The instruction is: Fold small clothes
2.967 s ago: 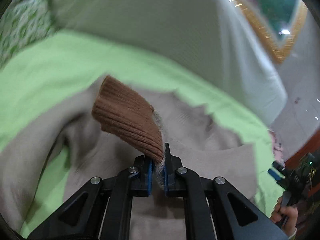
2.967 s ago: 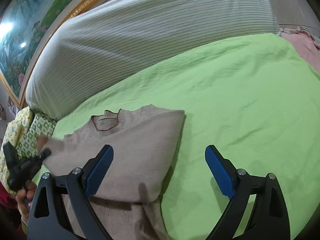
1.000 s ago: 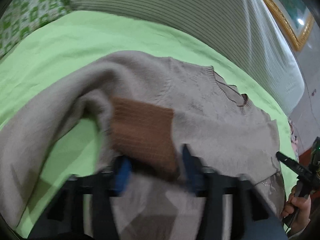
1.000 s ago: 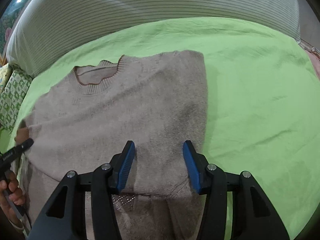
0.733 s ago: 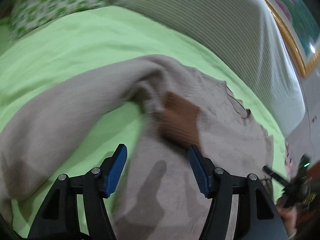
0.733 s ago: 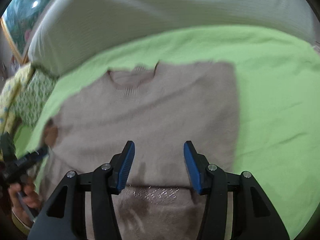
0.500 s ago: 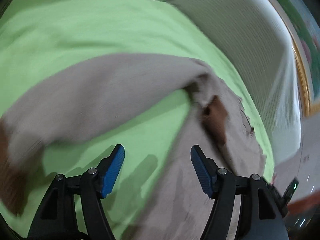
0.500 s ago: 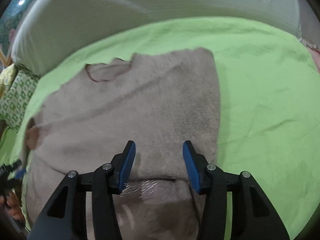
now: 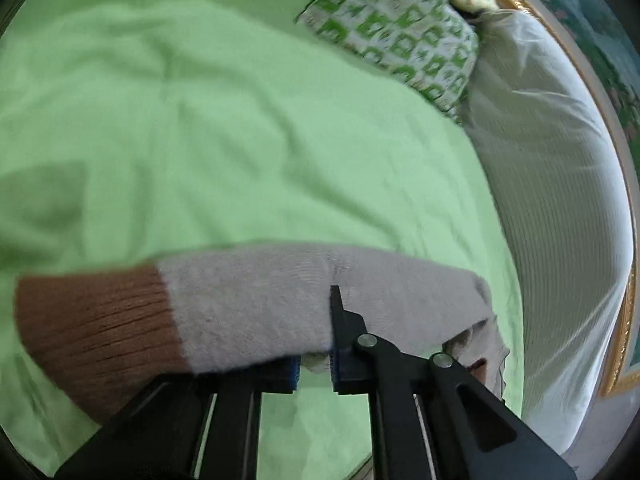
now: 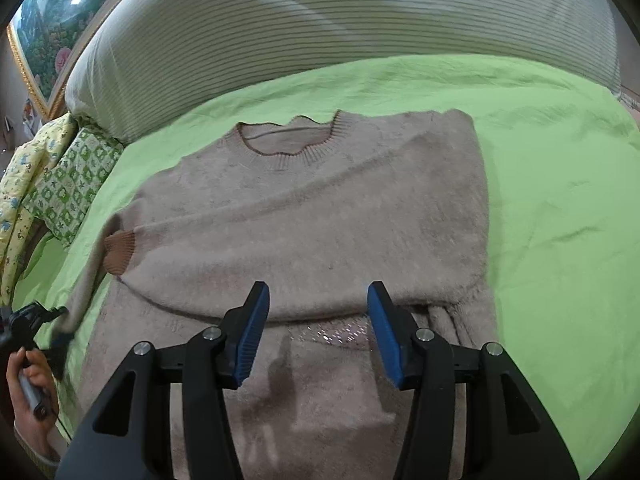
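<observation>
Sweater [image 10: 312, 216] on sheet [image 10: 560, 168], pillow [image 10: 72, 184] to its left (bolster [image 10: 340, 20] behind), sleeve [image 9: 248, 304] across left gripper [image 9: 314, 364]

In the lower middle of the frame the left tool [image 9: 314, 364] has its blue pads close together, with the beige sleeve [image 9: 280, 304] lying across them. Whether the pads really pinch the cloth is not clear. The sleeve runs from right to left and ends in a brown cuff [image 9: 92, 328] at the lower left. Under it is the green bed [image 9: 200, 140]. A green-patterned pillow [image 9: 400, 36] is at the upper middle, and a striped headboard [image 9: 560, 220] is on the right.
</observation>
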Demonstrator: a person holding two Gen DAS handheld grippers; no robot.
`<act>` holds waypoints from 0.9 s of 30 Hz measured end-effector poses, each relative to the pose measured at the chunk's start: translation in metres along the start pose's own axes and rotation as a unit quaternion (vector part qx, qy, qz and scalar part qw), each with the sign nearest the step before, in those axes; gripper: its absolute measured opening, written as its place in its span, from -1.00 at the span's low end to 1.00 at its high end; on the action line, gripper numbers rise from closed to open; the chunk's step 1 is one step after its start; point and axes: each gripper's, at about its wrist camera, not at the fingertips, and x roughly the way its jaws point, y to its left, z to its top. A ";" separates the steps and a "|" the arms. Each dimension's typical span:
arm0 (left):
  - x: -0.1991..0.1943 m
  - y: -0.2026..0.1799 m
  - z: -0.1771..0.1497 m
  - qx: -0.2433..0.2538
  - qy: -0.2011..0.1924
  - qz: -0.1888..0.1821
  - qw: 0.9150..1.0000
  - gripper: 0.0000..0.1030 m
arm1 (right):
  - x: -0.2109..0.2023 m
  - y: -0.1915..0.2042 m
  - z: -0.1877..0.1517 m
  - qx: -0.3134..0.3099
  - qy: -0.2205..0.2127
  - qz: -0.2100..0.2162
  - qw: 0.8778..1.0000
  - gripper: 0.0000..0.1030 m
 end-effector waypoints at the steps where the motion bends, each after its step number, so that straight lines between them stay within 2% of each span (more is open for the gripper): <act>1: -0.003 -0.005 0.003 0.013 -0.008 -0.006 1.000 -0.85 | -0.001 -0.003 -0.001 0.003 0.000 -0.001 1.000 0.02; 5: -0.029 -0.074 -0.008 0.119 -0.049 -0.051 0.990 -0.85 | -0.004 -0.017 -0.005 0.022 -0.007 -0.006 1.000 0.02; 6: -0.037 -0.097 -0.015 0.146 -0.057 -0.069 0.985 -0.85 | -0.005 -0.022 -0.006 0.029 -0.009 -0.004 1.000 0.02; 9: -0.057 -0.176 -0.055 0.236 -0.063 -0.140 0.960 -0.84 | -0.013 -0.031 -0.006 0.045 -0.016 -0.002 0.999 0.02; 10: -0.058 -0.205 -0.072 0.268 -0.055 -0.163 0.948 -0.82 | -0.017 -0.035 -0.005 0.049 -0.020 -0.002 0.999 0.02; 11: -0.055 -0.242 -0.098 0.315 -0.032 -0.187 0.930 -0.81 | -0.022 -0.038 -0.004 0.052 -0.024 -0.002 0.998 0.02; 12: -0.051 -0.269 -0.124 0.357 -0.005 -0.198 0.913 -0.60 | -0.025 -0.040 -0.003 0.053 -0.028 -0.004 0.998 0.02; 13: -0.043 -0.292 -0.151 0.398 0.021 -0.203 0.895 -0.16 | -0.031 -0.044 -0.002 0.056 -0.034 -0.009 0.998 0.02; 14: -0.038 -0.306 -0.171 0.425 0.037 -0.201 0.882 0.11 | -0.035 -0.047 -0.001 0.059 -0.040 -0.013 0.997 0.02; 15: -0.030 -0.320 -0.205 0.473 0.055 -0.196 0.857 0.30 | -0.039 -0.051 0.000 0.063 -0.044 -0.018 0.997 0.02; 16: -0.025 -0.325 -0.230 0.508 0.061 -0.188 0.838 0.30 | -0.042 -0.055 0.001 0.069 -0.047 -0.021 0.996 0.02; 17: -0.024 -0.324 -0.247 0.533 0.064 -0.182 0.823 0.30 | -0.044 -0.060 0.002 0.075 -0.049 -0.024 0.996 0.02; 18: -0.022 -0.319 -0.265 0.567 0.064 -0.174 0.802 0.30 | -0.046 -0.063 0.002 0.079 -0.049 -0.026 0.995 0.02; 19: -0.022 -0.312 -0.271 0.581 0.061 -0.170 0.794 0.30 | -0.047 -0.066 0.002 0.083 -0.048 -0.028 0.995 0.02; 20: -0.022 -0.300 -0.271 0.588 0.061 -0.167 0.789 0.30 | -0.047 -0.067 0.002 0.083 -0.048 -0.029 0.995 0.02; 21: -0.025 -0.285 -0.269 0.585 0.067 -0.163 0.791 0.30 | -0.047 -0.068 0.002 0.081 -0.047 -0.030 0.995 0.02; 24: -0.020 -0.248 -0.232 0.571 0.077 -0.138 0.806 0.30 | -0.040 -0.065 0.002 0.077 -0.040 -0.027 0.996 0.02; 27: -0.012 -0.217 -0.189 0.563 0.040 -0.078 0.822 0.31 | -0.026 -0.053 0.002 0.074 -0.032 -0.010 0.997 0.02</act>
